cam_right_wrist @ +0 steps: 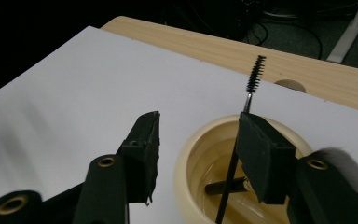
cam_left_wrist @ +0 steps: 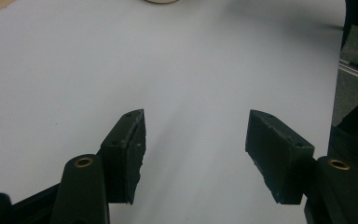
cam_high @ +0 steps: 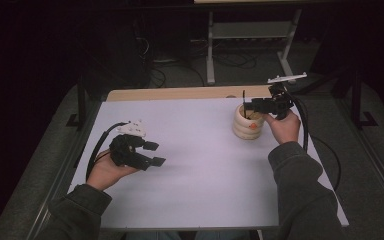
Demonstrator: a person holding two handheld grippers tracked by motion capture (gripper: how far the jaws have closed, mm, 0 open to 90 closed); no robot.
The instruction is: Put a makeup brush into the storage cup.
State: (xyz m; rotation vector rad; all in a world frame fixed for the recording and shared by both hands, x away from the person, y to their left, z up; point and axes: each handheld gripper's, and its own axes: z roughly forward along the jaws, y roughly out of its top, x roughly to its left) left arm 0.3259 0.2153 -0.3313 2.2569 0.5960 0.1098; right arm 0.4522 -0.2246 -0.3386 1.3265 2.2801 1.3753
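Here one cup (cam_high: 248,125), one brush (cam_right_wrist: 254,77) inside, two grippers apart

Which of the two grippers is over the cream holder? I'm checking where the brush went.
The right gripper, at the table's far right, jaws open above the cream holder with the thin brush standing in it. The left gripper hangs open over bare table.

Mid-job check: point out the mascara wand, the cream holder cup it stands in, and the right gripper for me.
mascara wand (cam_right_wrist: 255,74), right gripper view, on its bristled tip.
cream holder cup (cam_high: 242,128), high view, on its ribbed outer wall.
right gripper (cam_right_wrist: 198,149), right gripper view, midway between its open jaws above the cup.
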